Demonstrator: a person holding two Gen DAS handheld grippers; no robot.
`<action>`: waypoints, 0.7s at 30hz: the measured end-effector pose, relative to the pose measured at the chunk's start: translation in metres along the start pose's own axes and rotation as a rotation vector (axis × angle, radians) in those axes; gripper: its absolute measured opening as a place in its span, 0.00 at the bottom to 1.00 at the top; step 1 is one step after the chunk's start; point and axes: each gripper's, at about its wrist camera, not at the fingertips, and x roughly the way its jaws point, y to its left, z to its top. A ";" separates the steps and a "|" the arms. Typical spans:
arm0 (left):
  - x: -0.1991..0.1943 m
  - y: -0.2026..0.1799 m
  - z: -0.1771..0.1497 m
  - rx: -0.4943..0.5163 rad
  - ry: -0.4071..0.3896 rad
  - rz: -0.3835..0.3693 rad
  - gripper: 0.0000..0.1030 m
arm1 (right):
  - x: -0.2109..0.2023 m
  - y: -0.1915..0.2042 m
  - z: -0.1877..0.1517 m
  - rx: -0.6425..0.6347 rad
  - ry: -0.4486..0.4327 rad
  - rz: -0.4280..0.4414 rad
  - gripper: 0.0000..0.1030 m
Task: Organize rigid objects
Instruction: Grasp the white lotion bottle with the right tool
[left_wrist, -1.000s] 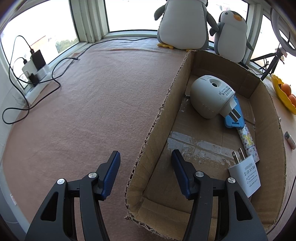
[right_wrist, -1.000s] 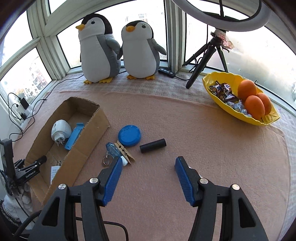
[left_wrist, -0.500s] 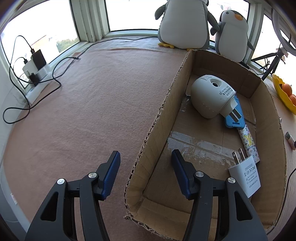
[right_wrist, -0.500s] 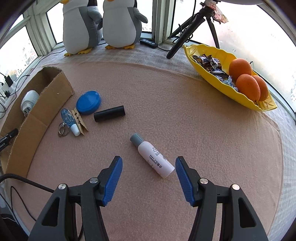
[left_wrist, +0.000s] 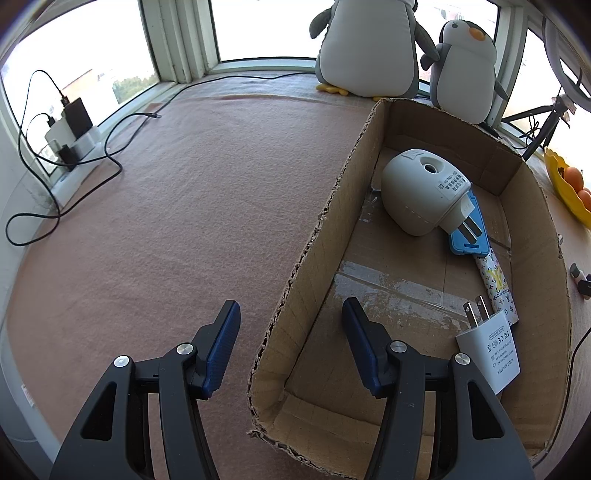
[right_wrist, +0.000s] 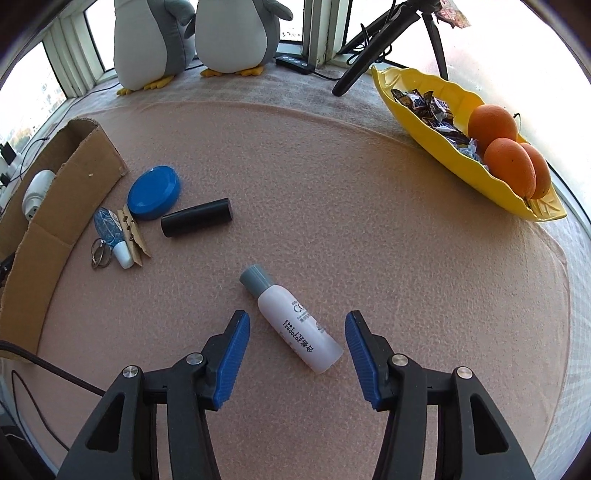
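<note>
Bottle (right_wrist: 295, 323), white with a grey cap, lies on its side on the pink mat (right_wrist: 332, 221); I take it as my landmark. Far to its left I see the cardboard box (right_wrist: 66, 192), then the keyring trinket (right_wrist: 105, 230), clothespin (right_wrist: 133, 236), blue lid (right_wrist: 154, 192) and black cylinder (right_wrist: 197, 222), all beyond it. My right gripper (right_wrist: 295, 354) straddles the bottle's base, jaws closing, pads not yet touching it. Far right sits the yellow dish (right_wrist: 424, 122). My left gripper (left_wrist: 290, 347) stands spread across the box's left wall, pinching nothing.
</note>
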 end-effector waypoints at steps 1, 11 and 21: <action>0.000 0.001 0.000 0.000 0.000 0.000 0.56 | 0.002 -0.001 0.001 0.008 0.008 0.002 0.40; 0.000 0.000 0.000 0.000 0.000 0.001 0.56 | 0.006 -0.002 0.002 0.041 0.023 0.032 0.21; 0.000 0.000 -0.001 -0.002 -0.001 0.002 0.56 | 0.005 0.000 0.000 0.074 -0.002 0.024 0.18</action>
